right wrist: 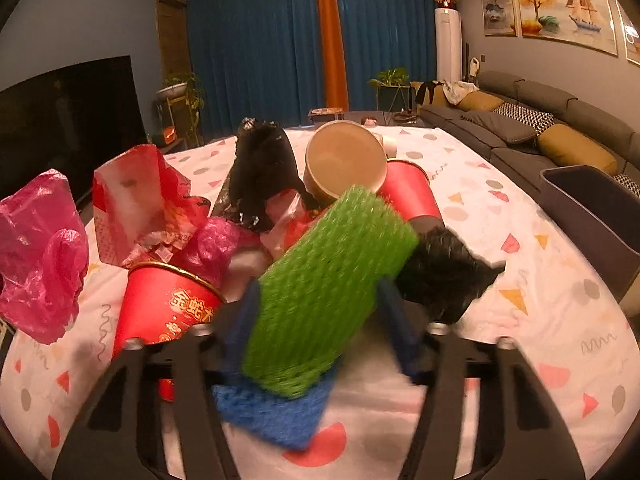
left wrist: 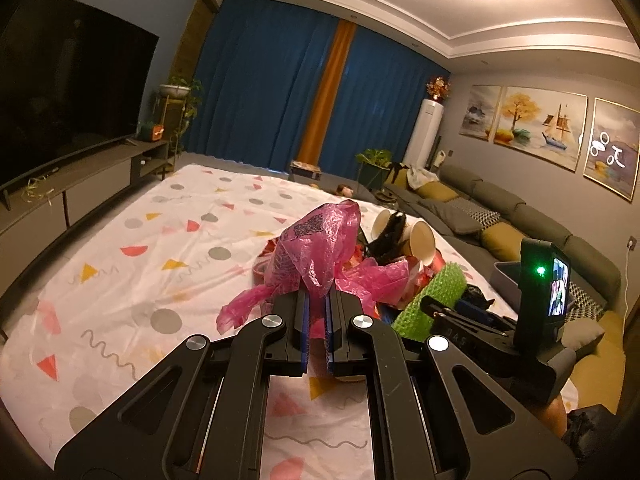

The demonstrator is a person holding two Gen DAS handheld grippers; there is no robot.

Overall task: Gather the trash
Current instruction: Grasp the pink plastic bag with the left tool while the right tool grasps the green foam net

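Pickup step: pink bag (left wrist: 316,248) is pinched in the left gripper (left wrist: 318,304), mid-frame. Green foam net (right wrist: 332,280) sits between the half-closed right gripper (right wrist: 320,320) fingers; contact can't be told. A firm grip is needed next, then transfer to the grey bin (right wrist: 592,208), right edge.

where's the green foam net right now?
In the right wrist view the green foam net sits centre frame between the right gripper's fingers, over a blue foam piece, with a red paper cup left and a black bag right.
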